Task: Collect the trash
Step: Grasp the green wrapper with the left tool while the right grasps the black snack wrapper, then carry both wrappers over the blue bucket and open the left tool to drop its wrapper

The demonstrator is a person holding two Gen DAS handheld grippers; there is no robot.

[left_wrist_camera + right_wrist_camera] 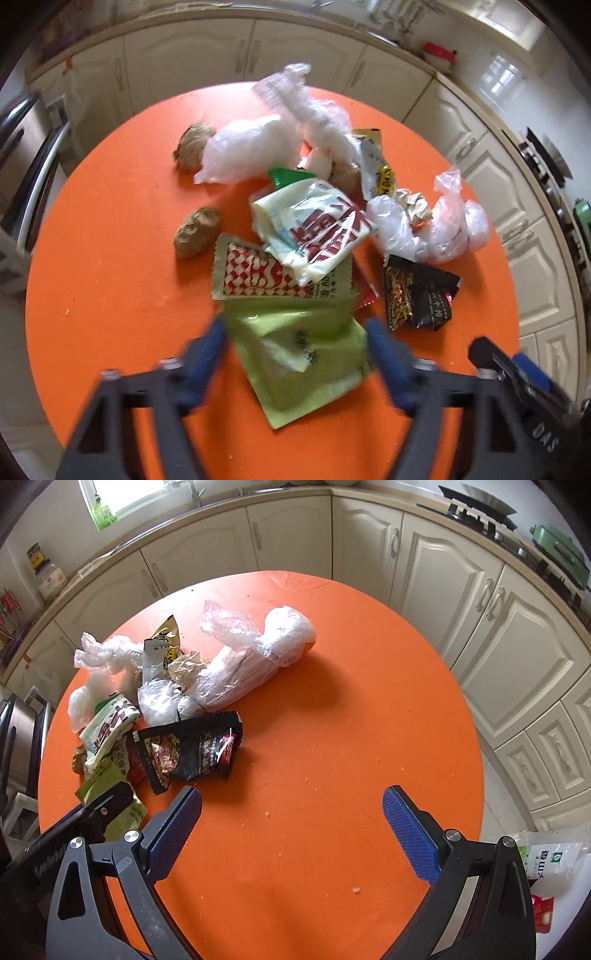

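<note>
A pile of trash lies on a round orange table [110, 295]. My left gripper [295, 332] is open, its blue fingers either side of a light green wrapper [303, 362]. Beyond it lie a red-checked packet [255, 273], a cream packet with red characters [314, 229], a black snack wrapper [417, 295], clear plastic bags [251, 147] and brown crumpled lumps [197, 232]. My right gripper [291, 808] is open and empty over bare table [332, 738], right of the pile. The black wrapper [192, 749] and a clear bag [258, 657] lie ahead on its left.
Cream kitchen cabinets [443, 590] curve around the far side of the table. A stove [480, 513] and a green pot [557, 550] sit on the counter. Bags [546, 864] lie on the floor at the right. A metal appliance [22, 155] stands at the left.
</note>
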